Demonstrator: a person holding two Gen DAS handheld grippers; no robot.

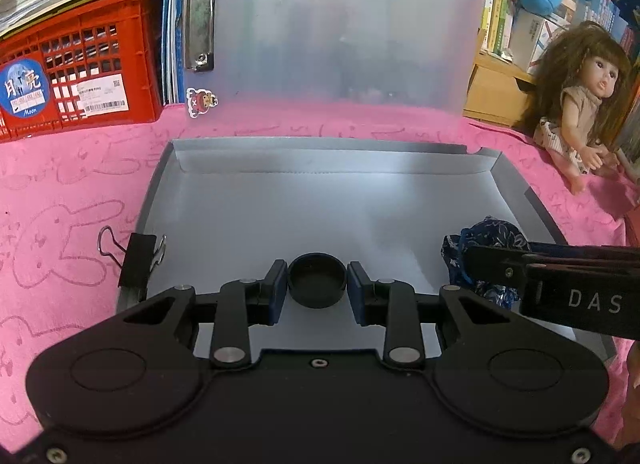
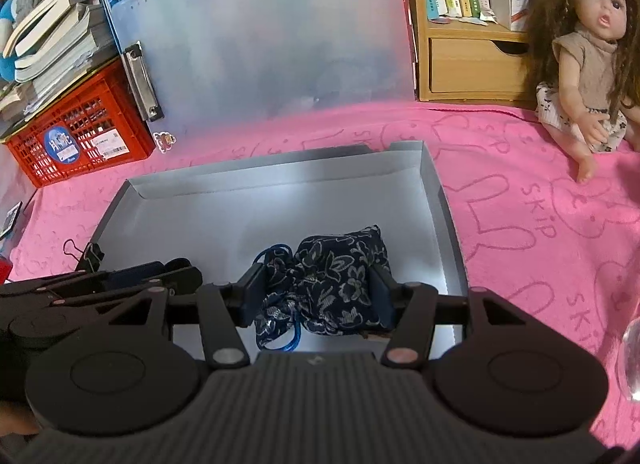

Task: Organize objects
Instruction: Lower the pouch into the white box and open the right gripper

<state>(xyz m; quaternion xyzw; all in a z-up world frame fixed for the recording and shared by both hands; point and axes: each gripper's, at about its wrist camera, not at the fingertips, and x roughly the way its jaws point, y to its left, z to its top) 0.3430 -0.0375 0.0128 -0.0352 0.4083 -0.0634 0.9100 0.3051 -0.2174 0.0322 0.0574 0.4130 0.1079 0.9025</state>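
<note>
Gripping now: my left gripper (image 1: 318, 284) has its blue pads on either side of a small round black plastic cap (image 1: 317, 279), though I cannot tell whether they touch it.
Cap position: low over the near part of the shallow grey cardboard tray (image 1: 320, 204).
Right gripper (image 2: 316, 290): closed on a dark blue floral drawstring pouch (image 2: 332, 284) with a blue cord, over the tray's near right area.
Tray: sits on the pink towel with rabbit outlines (image 1: 72, 204).
Left rim: a black binder clip (image 1: 136, 260) is clamped on the tray's edge.
Behind: a translucent clipboard (image 1: 340, 24) stands upright; a long-haired doll (image 2: 592, 52) sits at the right.
</note>
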